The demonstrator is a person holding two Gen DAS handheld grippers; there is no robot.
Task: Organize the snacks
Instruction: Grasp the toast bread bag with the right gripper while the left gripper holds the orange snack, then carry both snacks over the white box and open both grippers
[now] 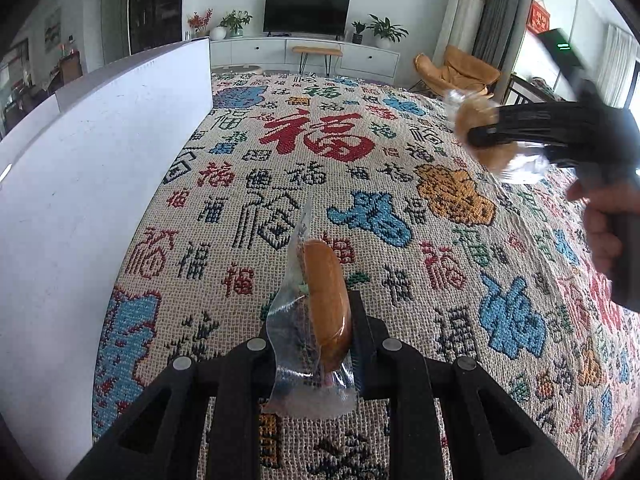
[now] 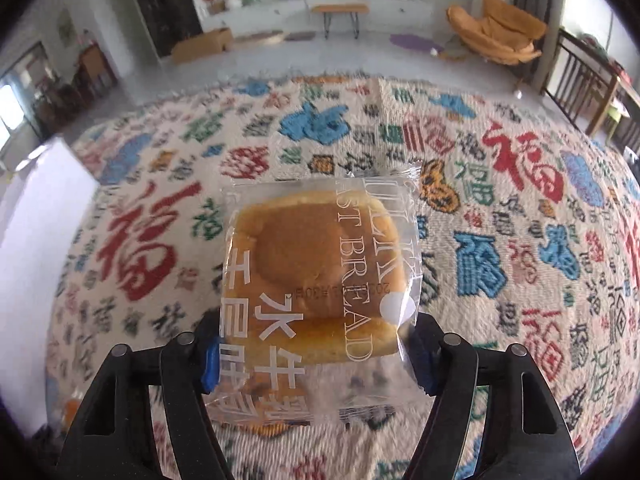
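My left gripper (image 1: 316, 320) is shut on a wrapped bread bun (image 1: 326, 304) in a clear packet, held edge-on above the patterned cloth (image 1: 248, 208). My right gripper (image 2: 316, 344) is shut on a second wrapped bread (image 2: 316, 272), a square bun in a clear packet with white lettering, held flat above the cloth (image 2: 500, 240). In the left wrist view the right gripper (image 1: 476, 136) shows at the upper right, blurred, with its bread (image 1: 480, 132) between the fingers and a hand on the handle.
A white box wall (image 1: 100, 184) stands along the left side of the cloth; it also shows in the right wrist view (image 2: 36, 248). Beyond the cloth are a TV cabinet (image 1: 304, 52), an orange chair (image 1: 460, 68) and a wooden railing (image 2: 580, 80).
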